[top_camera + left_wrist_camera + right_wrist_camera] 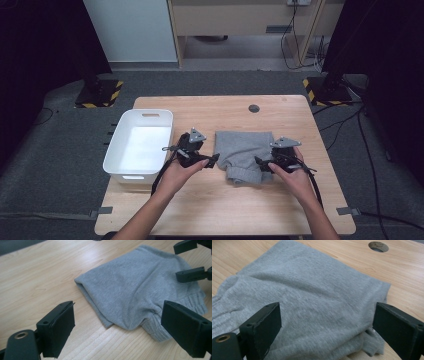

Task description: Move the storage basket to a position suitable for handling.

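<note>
High view put the folded grey garment on the table between your left gripper and right gripper, bin leftward, left gripper view had your jaws wide, empty, its folded corner ahead, right gripper view had yours wide over cloth, table hole beyond.
</note>
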